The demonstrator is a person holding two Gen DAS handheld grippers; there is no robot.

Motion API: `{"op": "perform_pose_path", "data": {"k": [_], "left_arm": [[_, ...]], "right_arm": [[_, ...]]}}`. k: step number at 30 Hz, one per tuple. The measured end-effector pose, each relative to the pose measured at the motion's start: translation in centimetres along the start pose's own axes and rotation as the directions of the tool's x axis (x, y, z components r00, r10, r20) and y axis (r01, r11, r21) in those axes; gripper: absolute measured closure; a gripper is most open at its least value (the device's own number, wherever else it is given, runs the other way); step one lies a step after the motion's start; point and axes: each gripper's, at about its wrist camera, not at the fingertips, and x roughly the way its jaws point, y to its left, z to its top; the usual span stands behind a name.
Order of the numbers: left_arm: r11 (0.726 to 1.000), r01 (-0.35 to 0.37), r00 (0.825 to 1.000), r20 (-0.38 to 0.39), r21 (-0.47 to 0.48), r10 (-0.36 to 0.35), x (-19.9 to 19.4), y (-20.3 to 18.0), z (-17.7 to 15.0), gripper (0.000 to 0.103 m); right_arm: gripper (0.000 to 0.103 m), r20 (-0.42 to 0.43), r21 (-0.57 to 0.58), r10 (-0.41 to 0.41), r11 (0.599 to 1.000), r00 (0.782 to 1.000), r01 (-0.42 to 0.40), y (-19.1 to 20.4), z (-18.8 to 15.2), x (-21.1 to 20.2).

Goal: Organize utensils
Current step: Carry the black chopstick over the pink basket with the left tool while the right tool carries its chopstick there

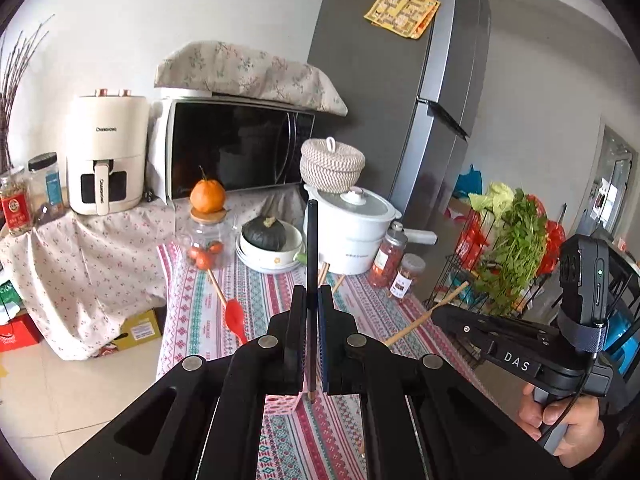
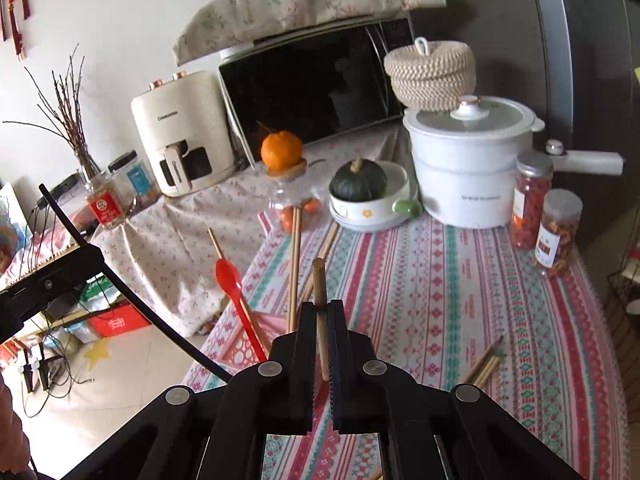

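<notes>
Kitchen clutter lines the far wall: a microwave (image 1: 236, 148), a cream air fryer (image 1: 106, 154) and a grey fridge (image 1: 384, 80), with a white pot (image 2: 466, 168) at the back of my striped table (image 2: 460, 300). My left tool (image 1: 312, 300) is clamped on a black chopstick (image 1: 312, 248) that stands upright between the pads. My right tool (image 2: 322, 320) is closed on a wooden chopstick (image 2: 320, 292), also nearly upright. Just left of it a pink perforated holder (image 2: 248, 344) carries a red spoon (image 2: 236, 296) and two more wooden chopsticks (image 2: 295, 264). Several loose chopsticks (image 2: 486, 364) lie flat on the table to the right.
</notes>
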Motion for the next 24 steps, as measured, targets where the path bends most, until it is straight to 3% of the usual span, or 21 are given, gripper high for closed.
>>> {"op": "perform_pose_path", "data": {"k": [5,8,24], "left_arm": [[0.999,-0.054,0.997,0.060,-0.009,0.054,0.2,1.1,0.8,0.098],[0.997,-0.078,0.995,0.058,-0.014,0.079,0.7,1.8,0.8,0.098],[0.985,-0.168,0.980,-0.116,-0.033,0.163,7.7,4.4,-0.2,0.098]], "right_arm": [[0.100,0.017,-0.018,-0.003,1.000,1.000,0.003,0.5,1.4,-0.6],[0.100,0.008,-0.031,-0.004,1.000,1.000,0.005,0.8,1.7,-0.6],[0.103,0.032,-0.038,0.036,0.999,0.999,-0.035,1.8,2.7,-0.7]]}}
